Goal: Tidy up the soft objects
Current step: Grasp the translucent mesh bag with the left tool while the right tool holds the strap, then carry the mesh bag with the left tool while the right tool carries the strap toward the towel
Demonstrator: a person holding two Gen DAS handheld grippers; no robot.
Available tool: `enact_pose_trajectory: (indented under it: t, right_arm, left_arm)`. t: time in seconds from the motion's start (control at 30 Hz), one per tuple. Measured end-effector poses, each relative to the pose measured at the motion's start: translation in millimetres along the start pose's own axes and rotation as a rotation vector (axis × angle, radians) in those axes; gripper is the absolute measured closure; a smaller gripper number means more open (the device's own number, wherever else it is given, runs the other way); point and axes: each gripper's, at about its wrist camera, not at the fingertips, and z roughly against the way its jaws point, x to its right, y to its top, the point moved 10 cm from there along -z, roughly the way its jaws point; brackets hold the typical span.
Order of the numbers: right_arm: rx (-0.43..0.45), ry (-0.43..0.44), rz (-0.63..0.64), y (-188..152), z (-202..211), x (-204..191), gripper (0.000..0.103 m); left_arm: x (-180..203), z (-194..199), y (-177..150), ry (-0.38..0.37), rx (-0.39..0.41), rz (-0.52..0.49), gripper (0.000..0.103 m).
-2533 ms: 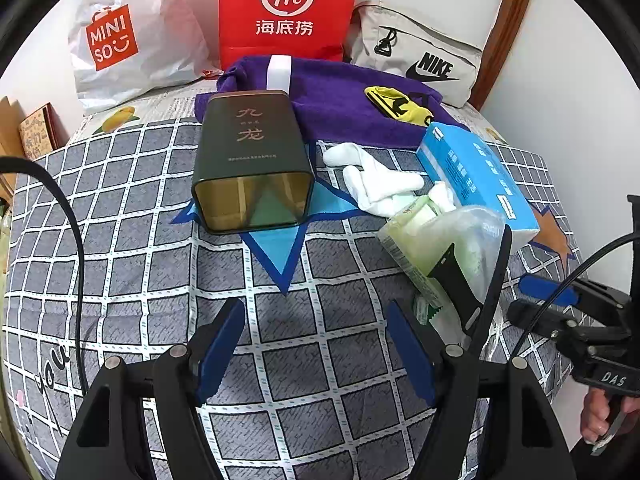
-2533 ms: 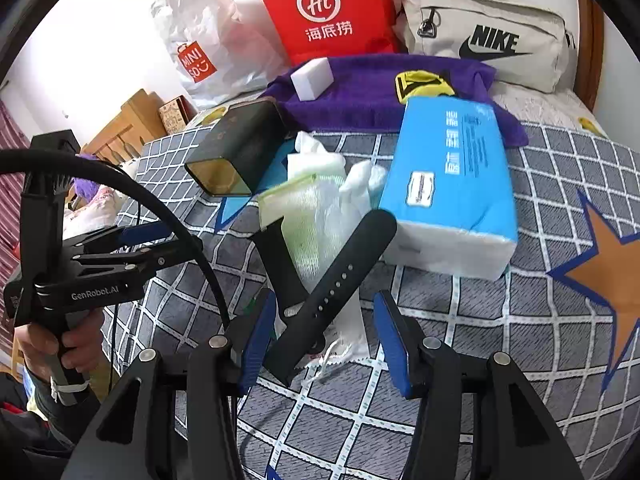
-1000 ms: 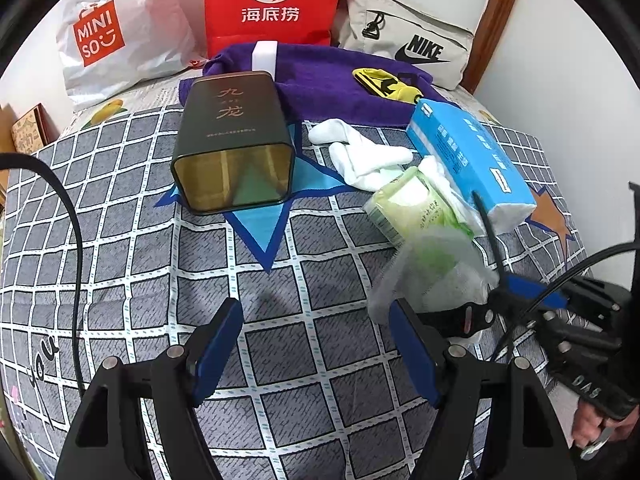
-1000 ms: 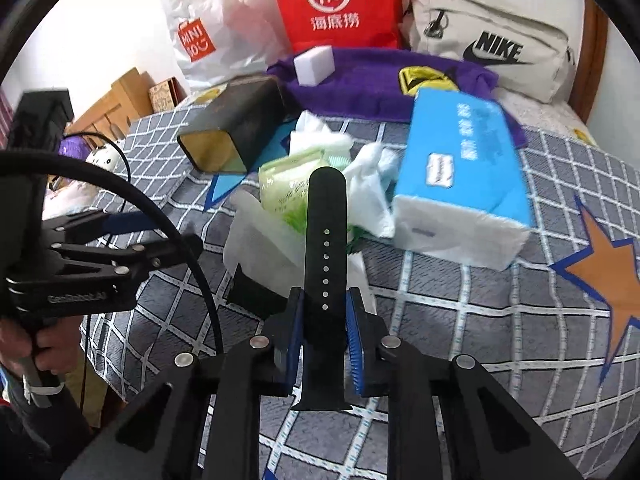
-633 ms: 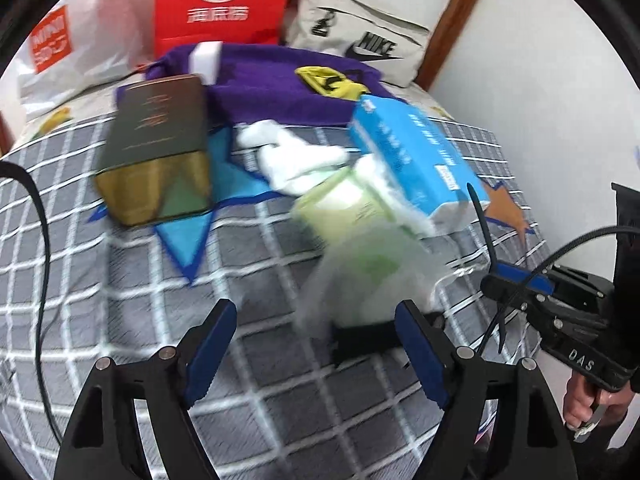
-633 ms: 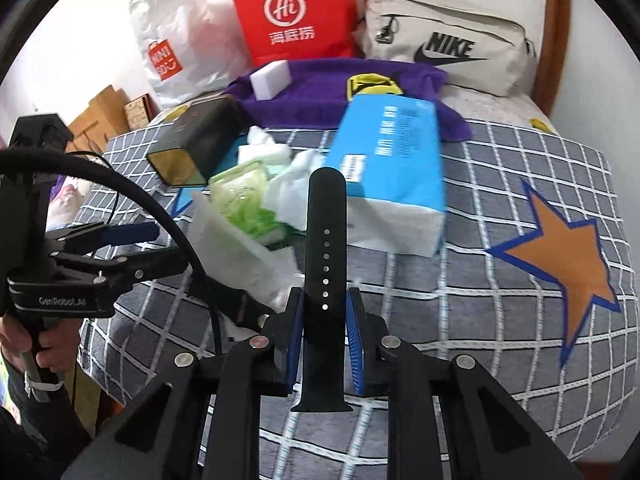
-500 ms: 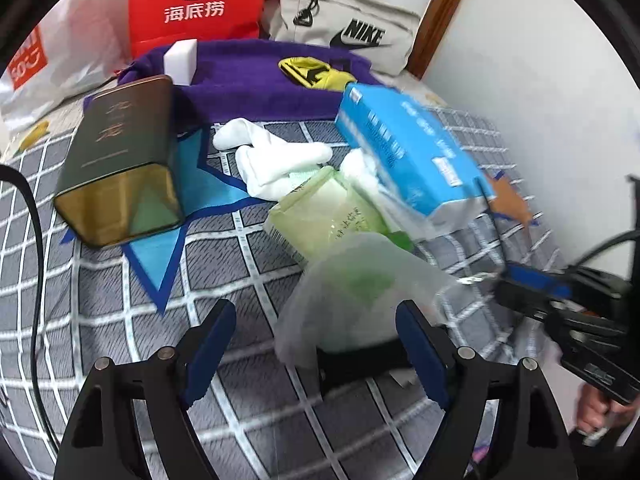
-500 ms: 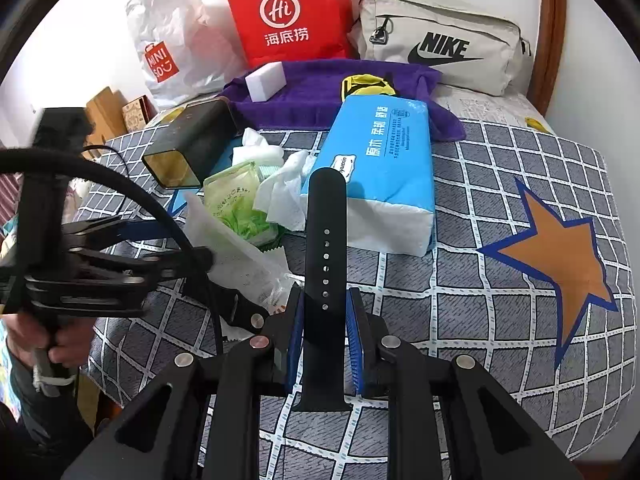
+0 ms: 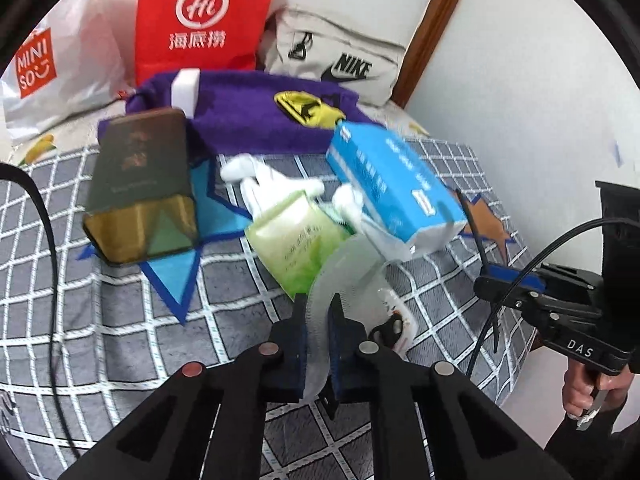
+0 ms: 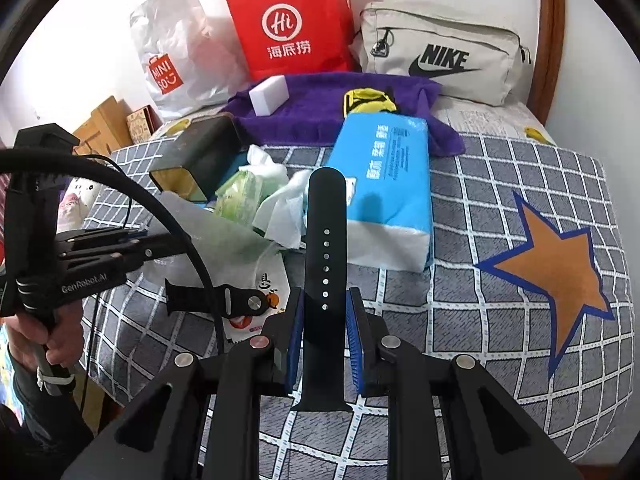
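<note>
My right gripper [image 10: 323,308] is shut on a black watch strap [image 10: 325,232] that stands upright between its blue pads above the checked bedspread. My left gripper [image 9: 319,322] is shut on a clear plastic bag [image 9: 352,276], which also shows in the right wrist view [image 10: 224,240]. The second black strap half [image 10: 216,300] lies on the bed at the bag's mouth. A green tissue pack [image 9: 296,240], a blue tissue pack [image 9: 396,188] and white socks [image 9: 264,180] lie behind the bag.
A dark tin box [image 9: 140,184] lies on its side to the left. A purple towel [image 9: 256,116] with a white sponge [image 9: 184,88] and a yellow item [image 9: 308,108] lies behind. Shopping bags [image 10: 292,28] and a Nike bag [image 10: 440,56] stand by the wall.
My left gripper has closed on the plastic bag, which it was open around before. My right gripper still holds the strap upright and has shifted little.
</note>
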Motion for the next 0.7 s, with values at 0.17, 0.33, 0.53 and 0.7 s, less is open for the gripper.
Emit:
enact_pose_trajectory:
  t: [0.17,0.33,0.53,0.7]
  right_arm:
    - [0.023,0.011,0.006,10.0,7.9,-4.0,0.082]
    - [0.041,0.012,0.002,22.2,14.4,-3.8,0.082]
    - [0.051,0.025,0.004,37.6,14.9,-5.2,0.082]
    - [0.059,0.04,0.0,49.8,14.4,-4.3,0.082]
  left_arm:
    - [-7.2,17.4,13.3,0.016,0.044,0.012,0.095]
    - [-13.9,39.0,29.0,0.02,0.088,0.028,0.095]
    - [-21.7,55.3,49.0,0.05,0.13,0.025,0.095]
    - [-30.5,55.8,60.4,0.085,0.127,0.036,0.095]
